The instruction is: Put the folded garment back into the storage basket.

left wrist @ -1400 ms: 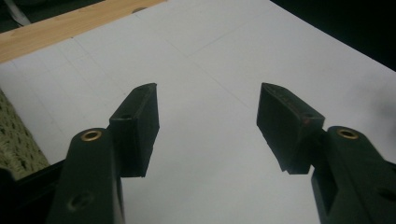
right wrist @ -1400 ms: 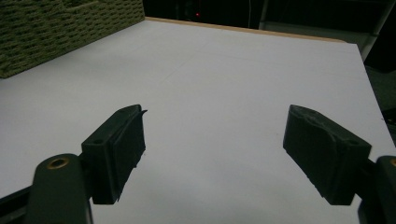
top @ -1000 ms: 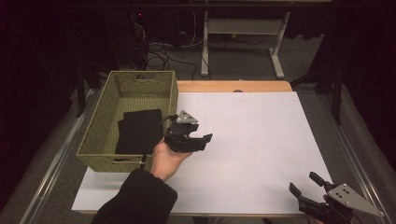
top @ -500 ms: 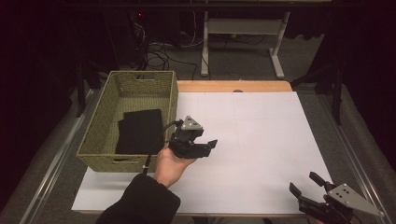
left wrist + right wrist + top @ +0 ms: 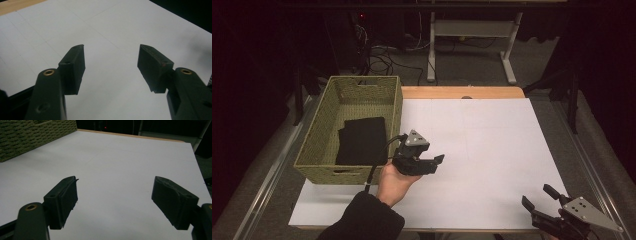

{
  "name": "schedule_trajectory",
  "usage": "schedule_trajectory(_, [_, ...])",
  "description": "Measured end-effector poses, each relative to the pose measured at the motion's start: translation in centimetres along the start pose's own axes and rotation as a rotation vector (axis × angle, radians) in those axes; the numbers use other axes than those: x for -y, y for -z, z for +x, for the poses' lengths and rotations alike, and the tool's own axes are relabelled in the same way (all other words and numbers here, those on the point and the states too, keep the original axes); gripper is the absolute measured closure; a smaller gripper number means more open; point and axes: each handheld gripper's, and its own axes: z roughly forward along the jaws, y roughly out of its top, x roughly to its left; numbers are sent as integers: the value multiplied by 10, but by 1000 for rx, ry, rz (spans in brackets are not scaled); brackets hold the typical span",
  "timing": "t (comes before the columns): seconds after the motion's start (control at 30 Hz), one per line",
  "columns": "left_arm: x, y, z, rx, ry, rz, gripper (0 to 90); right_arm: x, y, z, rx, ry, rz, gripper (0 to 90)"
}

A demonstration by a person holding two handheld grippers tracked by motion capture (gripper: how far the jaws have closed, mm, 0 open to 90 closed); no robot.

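Left gripper [image 5: 438, 161] has pulled back from the basket rim and out over the sheet since a second ago; the cloth stays in the basket and the right gripper hasn't moved.

Materials, largest first:
- White matte paper sheet covering the tabletop [image 5: 492, 150]: flat, faint fold lines, a bare wood strip at the far edge.
- Olive-green woven rectangular basket [image 5: 398, 107]: stiff ribbed weave, handle slots at both ends, sits on the left part of the sheet.
- Folded black cloth [image 5: 362, 140]: soft, limp, lies flat on the basket floor toward the near end, apart from both grippers.
- Left gripper: hard black plastic, grey three-cornered plate on top, cable trailing back by the hand. Jaws spread wide with nothing between them, just beside the basket's right wall.
- Right gripper [image 5: 538, 199]: same build, near right corner of the table, jaws also wide apart, nothing held.

Risks, as I judge them:
- Left hand and cable are close to the basket wall; a swing left could catch the rim and drag or tip the light basket.
- Black cloth in dim light gives poor contrast; a re-grasp could pinch one layer only and unfold it.
- Jaw tips could snag the weave.
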Motion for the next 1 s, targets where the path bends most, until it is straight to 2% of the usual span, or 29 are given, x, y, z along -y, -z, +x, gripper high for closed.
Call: schedule_trajectory(1.0, [27,-1,-7,10,6,15,366,0,0,0,0,0,-1,215])
